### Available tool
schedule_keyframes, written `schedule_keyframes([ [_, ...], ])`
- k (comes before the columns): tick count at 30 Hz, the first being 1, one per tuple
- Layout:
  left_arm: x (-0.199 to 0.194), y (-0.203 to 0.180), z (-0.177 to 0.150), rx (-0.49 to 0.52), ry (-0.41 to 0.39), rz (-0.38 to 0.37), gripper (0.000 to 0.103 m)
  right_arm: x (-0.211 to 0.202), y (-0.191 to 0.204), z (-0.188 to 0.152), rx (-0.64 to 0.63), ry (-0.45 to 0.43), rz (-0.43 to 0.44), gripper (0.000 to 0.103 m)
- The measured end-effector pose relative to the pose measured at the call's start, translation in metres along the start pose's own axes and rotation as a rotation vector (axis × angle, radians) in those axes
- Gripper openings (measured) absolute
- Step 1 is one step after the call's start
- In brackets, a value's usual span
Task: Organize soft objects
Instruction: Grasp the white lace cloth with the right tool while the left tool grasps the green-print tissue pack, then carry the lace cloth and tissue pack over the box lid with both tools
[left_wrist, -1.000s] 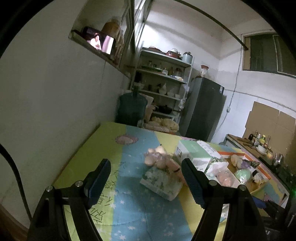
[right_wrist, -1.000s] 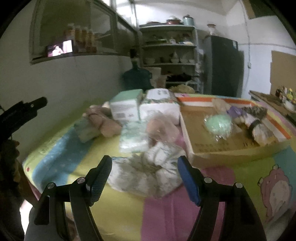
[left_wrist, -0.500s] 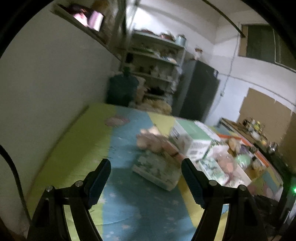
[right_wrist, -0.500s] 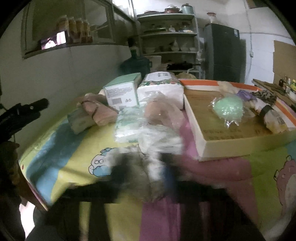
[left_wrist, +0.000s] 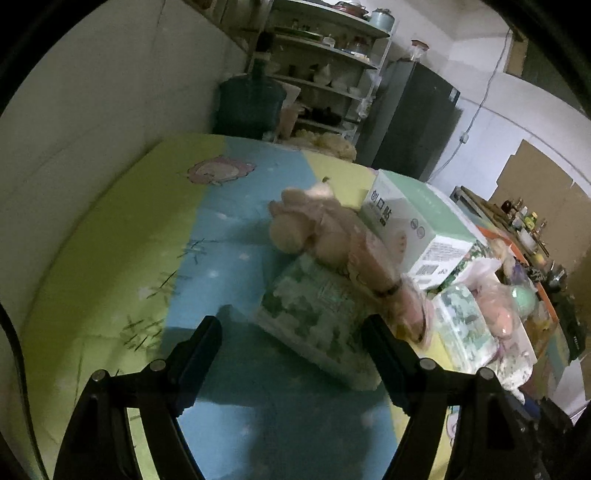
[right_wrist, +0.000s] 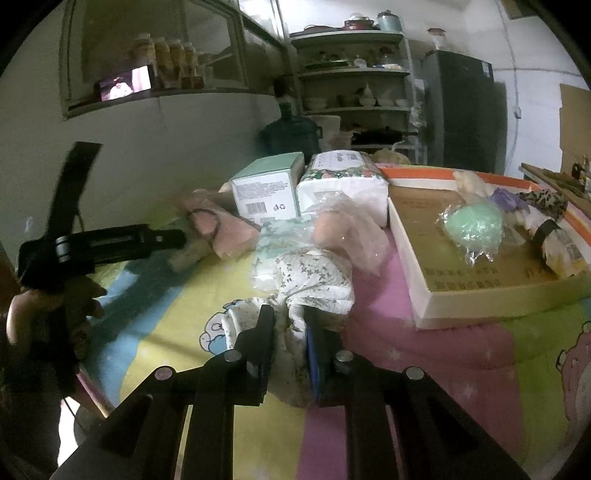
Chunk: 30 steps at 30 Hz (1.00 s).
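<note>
My right gripper (right_wrist: 290, 328) is shut on a white floral cloth (right_wrist: 314, 280) lying on the table's near side. Behind the cloth lie a bagged pink soft item (right_wrist: 343, 232) and a green tissue pack (right_wrist: 277, 236). My left gripper (left_wrist: 291, 343) is open and empty, just in front of a floral tissue pack (left_wrist: 314, 310) with a pink plush toy (left_wrist: 325, 229) lying across it. The left gripper also shows in the right wrist view (right_wrist: 110, 240), at the left.
A cardboard tray (right_wrist: 428, 291) at the right holds a bagged green ball (right_wrist: 474, 223) and other soft items. A green-white box (right_wrist: 266, 188) and a large tissue pack (right_wrist: 343, 181) stand behind. A wall runs along the table's left side.
My right gripper has closed on the floral cloth, having been open over it. My left gripper has moved forward and lower toward the floral tissue pack, still open.
</note>
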<state>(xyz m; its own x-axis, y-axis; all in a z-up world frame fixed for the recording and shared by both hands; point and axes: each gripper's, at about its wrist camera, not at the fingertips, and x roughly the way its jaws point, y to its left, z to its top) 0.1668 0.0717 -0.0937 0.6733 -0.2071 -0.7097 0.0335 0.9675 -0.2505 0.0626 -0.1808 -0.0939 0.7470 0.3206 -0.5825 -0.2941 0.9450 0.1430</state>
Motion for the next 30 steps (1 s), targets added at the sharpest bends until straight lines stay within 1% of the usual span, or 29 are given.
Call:
schedule_keyframes([
  [4, 0.005, -0.008, 0.002, 0.016, 0.009, 0.01, 0.084, 0.005, -0.003, 0.001, 0.01, 0.007, 0.017, 0.017],
  [5, 0.006, -0.01, 0.0, 0.024, 0.011, -0.001, 0.083, 0.006, -0.003, 0.002, 0.007, 0.009, 0.018, 0.017],
  [7, 0.004, -0.013, -0.001, 0.038, 0.003, -0.035, 0.065, 0.004, -0.003, 0.003, -0.001, 0.005, 0.016, 0.017],
  [8, 0.003, -0.013, -0.003, 0.027, -0.001, -0.073, 0.055, 0.002, -0.002, 0.003, -0.002, 0.001, 0.015, 0.017],
  [11, -0.003, -0.013, -0.005, 0.013, -0.026, -0.094, 0.039, -0.001, -0.003, 0.002, -0.001, -0.006, 0.011, 0.017],
  [12, -0.006, -0.013, -0.007, 0.003, -0.039, -0.097, 0.036, -0.002, -0.003, 0.002, -0.001, -0.008, 0.01, 0.017],
  [15, -0.016, -0.011, -0.009, -0.009, -0.072, -0.089, 0.034, -0.007, -0.003, 0.004, -0.003, -0.02, 0.01, 0.017],
  [18, -0.032, -0.011, -0.012, -0.01, -0.125, -0.079, 0.034, -0.013, 0.0, 0.007, -0.011, -0.042, 0.017, 0.017],
  [24, -0.073, -0.017, -0.014, 0.012, -0.238, -0.042, 0.034, -0.023, 0.007, 0.017, -0.032, -0.077, 0.035, 0.017],
  [30, -0.107, -0.021, -0.012, 0.041, -0.333, -0.033, 0.034, -0.035, 0.015, 0.029, -0.058, -0.119, 0.05, 0.017],
])
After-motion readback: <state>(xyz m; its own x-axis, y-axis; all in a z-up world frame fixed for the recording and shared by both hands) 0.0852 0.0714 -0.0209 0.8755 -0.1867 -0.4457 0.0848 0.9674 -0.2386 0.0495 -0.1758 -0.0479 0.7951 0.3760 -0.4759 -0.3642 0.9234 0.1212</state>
